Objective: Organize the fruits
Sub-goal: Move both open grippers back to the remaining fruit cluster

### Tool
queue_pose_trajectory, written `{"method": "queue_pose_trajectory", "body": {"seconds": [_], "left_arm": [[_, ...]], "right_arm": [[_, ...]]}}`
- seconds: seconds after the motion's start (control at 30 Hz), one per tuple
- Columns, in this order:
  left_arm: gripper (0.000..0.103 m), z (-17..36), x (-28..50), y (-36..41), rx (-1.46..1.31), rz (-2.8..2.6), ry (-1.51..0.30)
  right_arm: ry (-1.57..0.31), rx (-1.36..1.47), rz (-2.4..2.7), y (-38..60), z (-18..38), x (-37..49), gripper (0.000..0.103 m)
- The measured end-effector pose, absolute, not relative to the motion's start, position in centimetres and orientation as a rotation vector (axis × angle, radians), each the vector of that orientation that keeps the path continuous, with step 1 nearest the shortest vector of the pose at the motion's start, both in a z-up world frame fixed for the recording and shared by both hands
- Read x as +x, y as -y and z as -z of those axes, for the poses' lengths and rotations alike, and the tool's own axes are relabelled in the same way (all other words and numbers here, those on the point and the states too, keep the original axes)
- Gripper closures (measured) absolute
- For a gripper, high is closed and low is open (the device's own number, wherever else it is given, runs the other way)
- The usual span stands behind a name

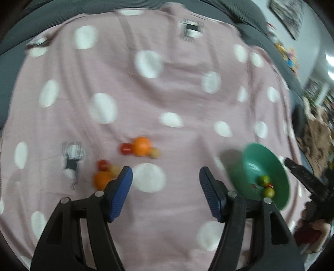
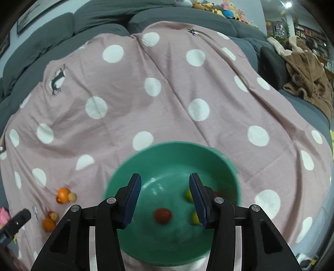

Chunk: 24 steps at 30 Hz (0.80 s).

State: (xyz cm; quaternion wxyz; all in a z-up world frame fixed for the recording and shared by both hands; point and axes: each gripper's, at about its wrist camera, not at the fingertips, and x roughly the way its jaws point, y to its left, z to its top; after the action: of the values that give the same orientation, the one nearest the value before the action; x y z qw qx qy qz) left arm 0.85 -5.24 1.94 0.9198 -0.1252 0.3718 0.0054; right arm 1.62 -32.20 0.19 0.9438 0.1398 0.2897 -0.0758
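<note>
A green bowl sits on the pink dotted blanket, with two green fruits and a red fruit in it. My right gripper is open and empty right above the bowl. In the left wrist view the bowl is at the right, holding the green fruits. My left gripper is open and empty over the blanket. Two fruit clusters lie ahead of it: an orange with a red fruit, and a nearer orange by the left finger.
Grey sofa cushions surround the blanket. A brown fleece lies at the right, soft toys at the back. The two fruit clusters lie left of the bowl. The right gripper's tip shows at the left view's right edge.
</note>
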Motion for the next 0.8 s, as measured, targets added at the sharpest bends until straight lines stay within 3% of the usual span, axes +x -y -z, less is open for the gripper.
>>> {"method": "queue_pose_trajectory", "body": {"seconds": [0.37, 0.8], "left_arm": [[0.037, 1.3, 0.8, -2.2, -0.334, -0.222, -0.820], [0.038, 0.7, 0.2, -3.8, -0.428, -0.189, -0.773]], "right_arm": [[-0.617, 0.234, 0.079, 27.4, 0.9, 3.3, 0.055], [-0.618, 0.184, 0.053, 25.9, 1.2, 3.0, 0.055]]}}
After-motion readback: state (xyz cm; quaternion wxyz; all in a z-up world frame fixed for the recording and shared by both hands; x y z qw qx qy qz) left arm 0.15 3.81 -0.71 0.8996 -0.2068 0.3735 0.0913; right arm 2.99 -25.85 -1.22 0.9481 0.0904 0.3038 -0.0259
